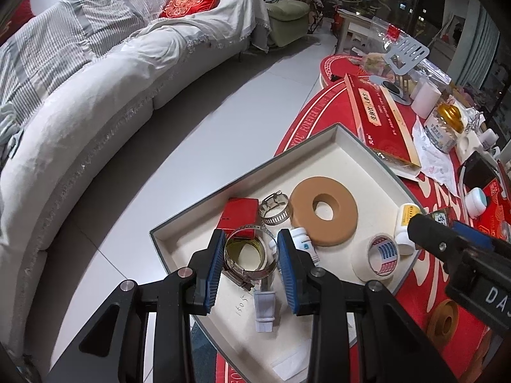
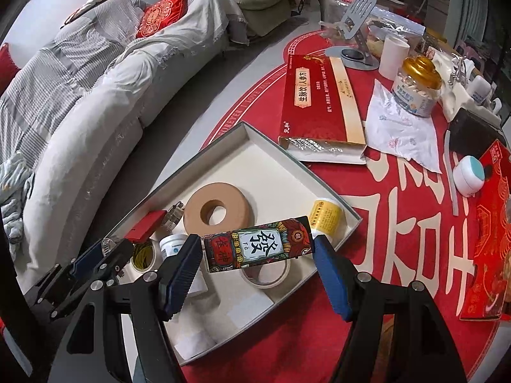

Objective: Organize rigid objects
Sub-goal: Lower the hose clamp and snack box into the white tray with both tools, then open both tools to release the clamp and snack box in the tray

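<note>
- Left wrist view: the left gripper [image 1: 250, 265], black with blue ribbed pads, hangs over the near end of the shallow grey tray with a cream lining [image 1: 322, 134]; its jaws are drawn in as far as they go, and I see nothing pinched between them.
- Beneath that gap lies a roll of tape with a metal hose clamp around it [image 1: 247, 255], with a small white plastic fitting [image 1: 264, 311] closer to the camera.
- Already in the tray: a tan ring-shaped disc [image 1: 324, 212], a flat red box [image 1: 238, 215], a second, smaller metal hose clamp [image 1: 275, 209], a white bottle with a blue mark [image 1: 303, 242], a patterned tape roll [image 1: 381, 253] and a yellow-labelled white jar [image 1: 405, 220].
- So the sorting looks well along, though an orange ring [image 1: 442, 320] lies outside on the red tablecloth [image 1: 319, 108], and plenty of clutter sits farther back.
- Right wrist view: the right gripper [image 2: 257, 253] is clamped on a long dark box with a colourful print and a big Chinese character [image 2: 257, 245], its pads pressing on the box's two ends.
- The box hangs level above the tray, over a plain white tape roll [image 2: 271, 279], with the tan disc beyond it and the yellow-labelled jar just behind its right end.
- My read: that box goes in next; setting it down remains, plus whatever loose pieces on the cloth belong to the job.
</note>
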